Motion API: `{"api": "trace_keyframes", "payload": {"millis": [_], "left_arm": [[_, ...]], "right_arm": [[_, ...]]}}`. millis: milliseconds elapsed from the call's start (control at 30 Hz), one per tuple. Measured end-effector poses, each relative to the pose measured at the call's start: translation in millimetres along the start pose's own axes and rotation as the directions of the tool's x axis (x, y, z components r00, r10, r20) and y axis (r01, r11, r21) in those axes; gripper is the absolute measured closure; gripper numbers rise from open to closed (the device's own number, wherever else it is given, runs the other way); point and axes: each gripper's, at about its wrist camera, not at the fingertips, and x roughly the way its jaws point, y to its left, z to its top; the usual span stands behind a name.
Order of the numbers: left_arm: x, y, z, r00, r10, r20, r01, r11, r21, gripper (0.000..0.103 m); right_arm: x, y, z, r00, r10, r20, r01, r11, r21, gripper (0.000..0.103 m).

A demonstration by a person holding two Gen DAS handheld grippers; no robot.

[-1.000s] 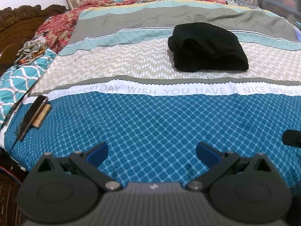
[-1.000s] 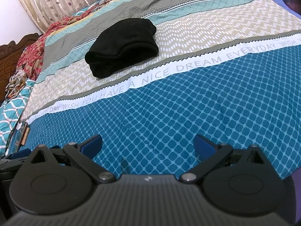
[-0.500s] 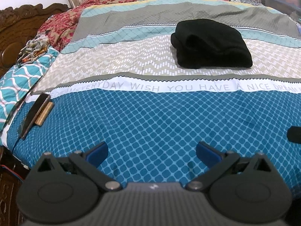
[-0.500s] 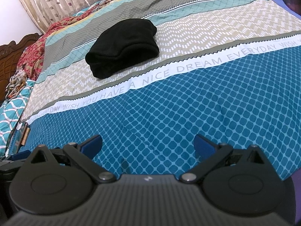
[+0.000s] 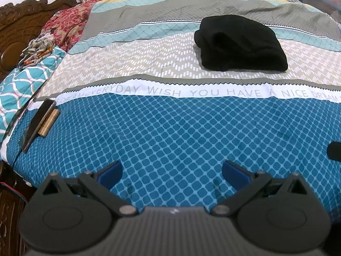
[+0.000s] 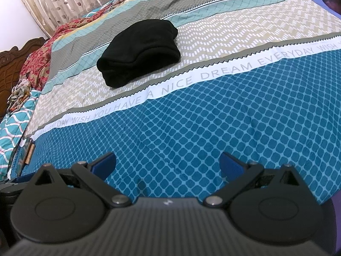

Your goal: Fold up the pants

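Black pants lie folded into a thick bundle on the beige zigzag band of the bedspread, far from both grippers; they also show in the right wrist view. My left gripper is open and empty above the blue diamond-patterned part of the bed near its front edge. My right gripper is open and empty above the same blue area. A dark part of the right gripper shows at the right edge of the left wrist view.
A dark phone and a small brass-coloured bar lie at the bed's left edge. A teal patterned pillow, a crumpled scarf and a carved wooden headboard are on the left. Curtains hang behind the bed.
The left gripper's view has shifted slightly, so the pants sit a little higher in its frame. The right gripper has hardly moved. Both stay open.
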Motion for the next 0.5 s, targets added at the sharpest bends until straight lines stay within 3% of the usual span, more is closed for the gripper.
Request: {"api": "trace_keyframes", "payload": {"millis": [500], "left_arm": [[5.3,2.2,-1.0,1.0,-0.003,-0.03,0.004,1.0,0.004,0.0]], "right_arm": [[-1.1,0.7,-1.1,1.0,-0.002,-0.001,0.002,1.0,0.005,0.0]]}}
